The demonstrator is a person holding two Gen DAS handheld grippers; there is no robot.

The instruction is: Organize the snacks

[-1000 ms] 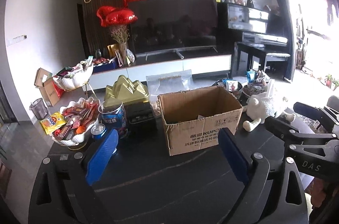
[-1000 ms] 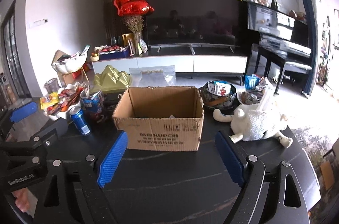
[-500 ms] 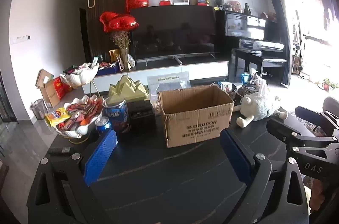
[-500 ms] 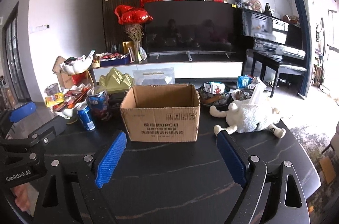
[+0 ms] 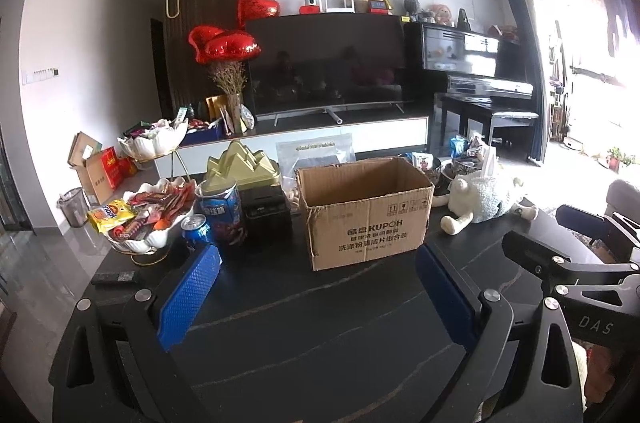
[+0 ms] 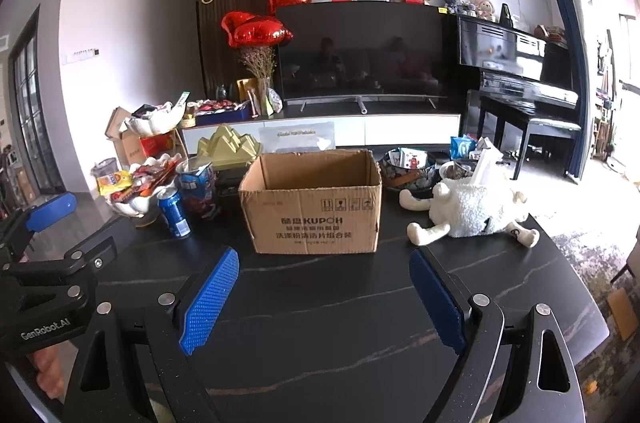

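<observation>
An open, empty cardboard box [image 5: 366,213] [image 6: 314,203] stands mid-table. Left of it a white shell bowl [image 5: 154,237] [image 6: 134,205] holds red and yellow snack packets. Beside it stand a blue soda can [image 5: 196,229] [image 6: 174,213] and a blue snack tub [image 5: 222,211] [image 6: 198,185]. Right of the box, dark bowls [image 6: 406,171] hold more packets. My left gripper [image 5: 316,271] and right gripper [image 6: 324,279] are open and empty, well short of the box, above the table.
A white plush sheep [image 5: 486,201] [image 6: 472,209] lies on the right. A gold box [image 5: 240,165] and a black box [image 5: 266,213] sit behind the tub. A remote [image 5: 116,278] lies at the dark table's [image 6: 320,323] left edge.
Both grippers have pulled back and risen, so the box and snacks look farther away. Both stay open; nothing on the table moved.
</observation>
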